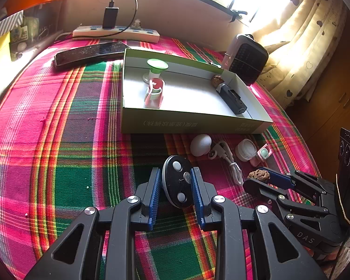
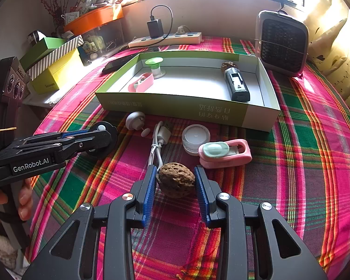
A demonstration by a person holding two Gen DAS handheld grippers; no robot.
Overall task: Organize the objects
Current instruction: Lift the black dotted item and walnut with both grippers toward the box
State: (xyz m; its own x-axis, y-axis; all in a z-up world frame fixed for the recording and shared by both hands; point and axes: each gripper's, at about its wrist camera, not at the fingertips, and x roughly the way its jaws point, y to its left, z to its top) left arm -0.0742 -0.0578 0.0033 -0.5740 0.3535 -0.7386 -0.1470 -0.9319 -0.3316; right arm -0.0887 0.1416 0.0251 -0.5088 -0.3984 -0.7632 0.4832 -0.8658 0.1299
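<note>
hidden: far half of black oval remote [image 2: 104,132] behind left claw [image 2: 98,140] in right view | cut off: hand [image 2: 10,200] at left edge, heater [image 1: 246,59] base behind green box [image 1: 193,123] wall | unreadable: box print upside down, walnut [image 1: 259,175] mostly masked by right claw [image 1: 256,179]

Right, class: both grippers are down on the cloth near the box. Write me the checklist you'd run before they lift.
1. Left gripper pads pressed on the black oval device: ok.
2. Right gripper pads on the walnut: ok on its left; right side, cannot tell.
3. White USB cable free of the walnut: ok.
4. Green box has bare floor left: ok.
5. Grippers apart from each other: ok.
</note>
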